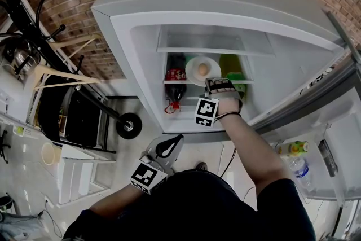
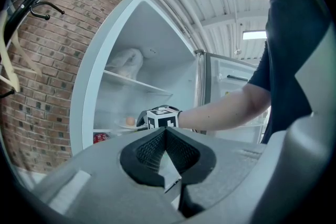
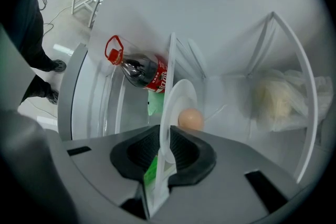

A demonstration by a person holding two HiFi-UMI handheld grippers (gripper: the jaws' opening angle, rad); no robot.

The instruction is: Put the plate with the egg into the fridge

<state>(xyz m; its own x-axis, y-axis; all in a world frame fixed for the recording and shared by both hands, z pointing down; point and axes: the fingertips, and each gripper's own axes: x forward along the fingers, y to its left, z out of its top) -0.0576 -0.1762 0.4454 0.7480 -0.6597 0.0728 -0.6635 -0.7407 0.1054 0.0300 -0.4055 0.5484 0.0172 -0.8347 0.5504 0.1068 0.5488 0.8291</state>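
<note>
Plate (image 3: 181, 97) near rim hidden between right tongs (image 3: 164, 152); shelf bag (image 3: 275, 97) contents blurred.

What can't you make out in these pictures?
Red label print on the dark cola bottle: blurred, right gripper view; too small, head view.
Contents of the pale crumpled bag: blurred, right gripper view.
The green package: partly hidden behind the white round plate and right gripper, head view.

One open fridge (image 1: 130, 31) holds one white plate (image 1: 193, 68), one egg (image 1: 202, 69) on it, one cola bottle (image 1: 175, 77) at its left, one green pack (image 1: 232, 66) at its right and one pale bag (image 3: 275, 97) on the shelf (image 1: 197, 51) above, with two bottles (image 1: 299, 169) in the door (image 1: 338, 127) at far right.
</note>
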